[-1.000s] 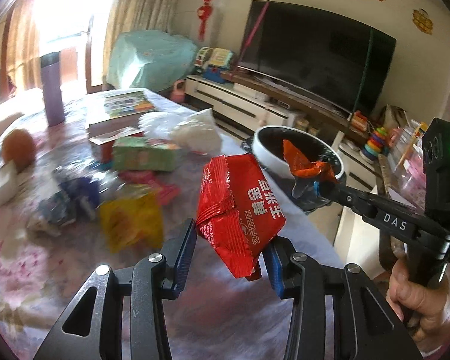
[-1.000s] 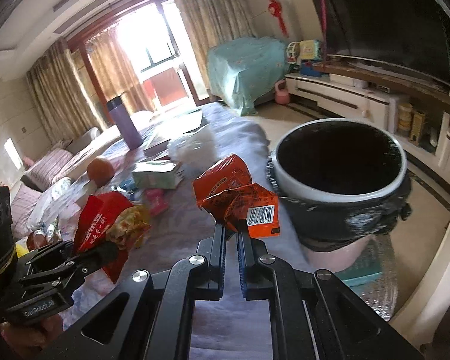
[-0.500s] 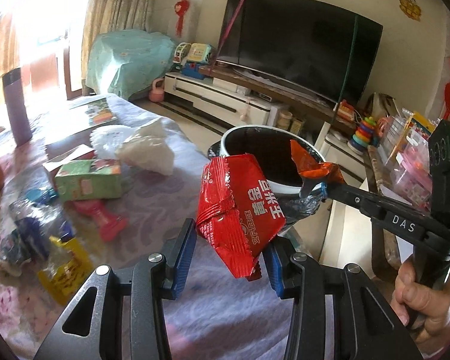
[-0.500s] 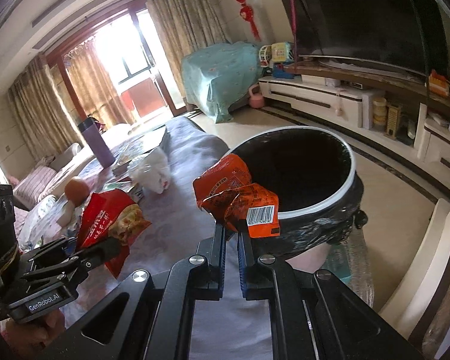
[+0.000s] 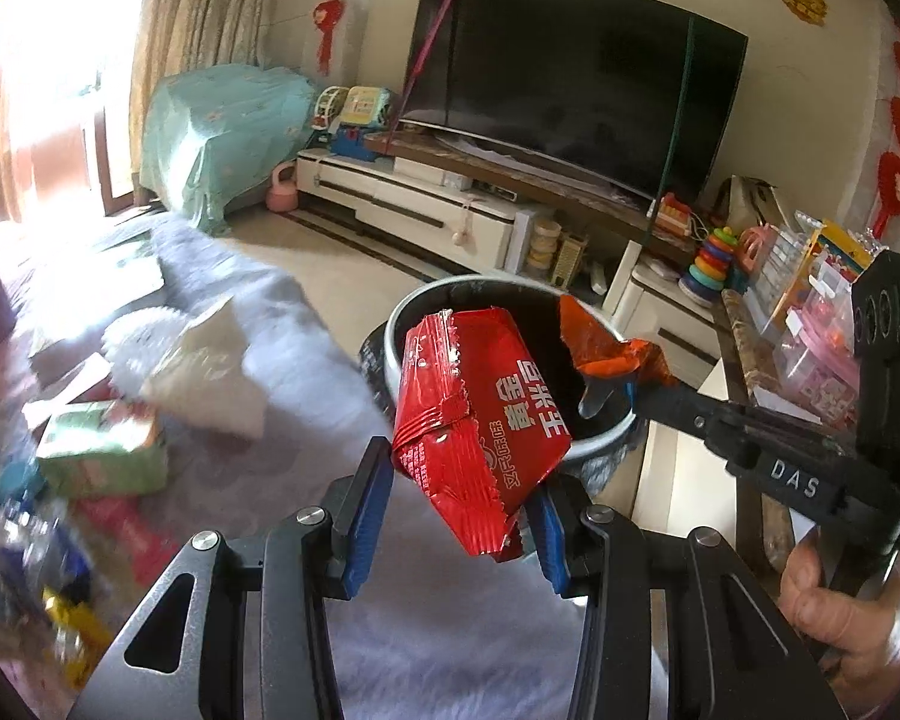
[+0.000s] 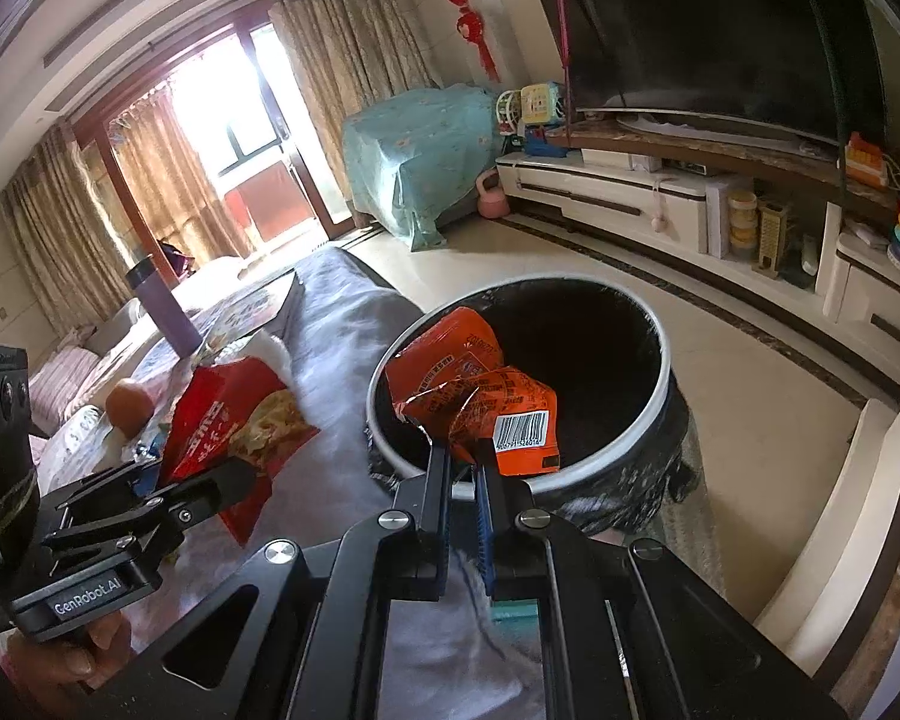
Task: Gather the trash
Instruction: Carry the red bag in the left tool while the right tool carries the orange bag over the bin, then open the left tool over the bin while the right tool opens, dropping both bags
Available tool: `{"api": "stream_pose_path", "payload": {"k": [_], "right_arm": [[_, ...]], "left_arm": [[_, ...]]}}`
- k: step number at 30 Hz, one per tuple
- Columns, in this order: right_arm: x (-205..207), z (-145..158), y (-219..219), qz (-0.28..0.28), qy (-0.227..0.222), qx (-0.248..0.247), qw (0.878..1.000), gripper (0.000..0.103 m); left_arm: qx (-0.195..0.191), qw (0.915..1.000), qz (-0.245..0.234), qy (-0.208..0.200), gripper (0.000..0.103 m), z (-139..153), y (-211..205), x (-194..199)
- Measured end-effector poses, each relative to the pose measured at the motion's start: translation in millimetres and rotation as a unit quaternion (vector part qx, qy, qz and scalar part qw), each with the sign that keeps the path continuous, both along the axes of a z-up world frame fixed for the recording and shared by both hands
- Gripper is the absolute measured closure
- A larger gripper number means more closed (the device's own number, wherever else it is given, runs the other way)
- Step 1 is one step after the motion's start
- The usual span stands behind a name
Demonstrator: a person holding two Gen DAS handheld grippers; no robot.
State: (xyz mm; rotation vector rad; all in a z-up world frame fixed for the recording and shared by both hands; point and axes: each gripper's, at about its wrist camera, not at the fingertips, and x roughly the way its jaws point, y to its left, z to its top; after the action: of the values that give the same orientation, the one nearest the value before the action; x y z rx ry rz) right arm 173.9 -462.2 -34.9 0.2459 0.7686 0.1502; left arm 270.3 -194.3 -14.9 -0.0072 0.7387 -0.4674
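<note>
My left gripper [image 5: 459, 480] is shut on a red snack bag [image 5: 480, 414], which stands up between its blue pads over the table's edge. Just behind the bag is the round trash bin [image 5: 402, 324] with a white rim and black liner. My right gripper [image 6: 463, 456] is shut on a crumpled orange wrapper [image 6: 480, 396] and holds it over the near rim of the bin [image 6: 660, 360]. In the left wrist view the orange wrapper [image 5: 600, 348] hangs above the bin's opening. The right wrist view shows the red bag [image 6: 222, 414] left of the bin, over the table.
The cloth-covered table [image 5: 258, 324] still carries a white tissue wad [image 5: 180, 354], a green box [image 5: 102, 450] and blurred wrappers at the left. A purple bottle [image 6: 162, 306] and an orange [image 6: 129, 405] stand farther back. A TV cabinet [image 6: 630, 192] lines the far wall.
Both grippers have moved across the table toward the bin with their wrappers. The bin has grown larger in both views; the table litter has slid to the left.
</note>
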Motion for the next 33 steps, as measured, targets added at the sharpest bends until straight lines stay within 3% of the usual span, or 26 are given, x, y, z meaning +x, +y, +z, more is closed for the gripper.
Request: {"api": "stream_pose_path", "payload": {"k": [23,27,29,31,33], "right_arm": [[40,-9,-27,-0.010,0.035,0.001,0.999,0.096],[42,-9,-27,-0.005,0.038,-0.002,0.999,0.091],[43,-8,-27,-0.006,0.037,-0.007,0.999,0.091],[46,-8,-29,-0.008,0.038,-0.006,0.999,0.086],[45,-8,-31,-0.011,0.039,-0.001,0.999,0.067]], "left_arm": [[0.008,0.9989,-0.011,0.045,0.060,-13,-60,99],[0.013,0.9985,-0.010,0.053,0.056,-17,-65,105],[0.016,0.9981,-0.001,0.059,0.048,-18,-67,106],[0.014,0.9980,0.004,0.061,0.045,-20,-66,103],[0.013,0.9979,0.005,0.063,0.041,-20,-65,100]]}}
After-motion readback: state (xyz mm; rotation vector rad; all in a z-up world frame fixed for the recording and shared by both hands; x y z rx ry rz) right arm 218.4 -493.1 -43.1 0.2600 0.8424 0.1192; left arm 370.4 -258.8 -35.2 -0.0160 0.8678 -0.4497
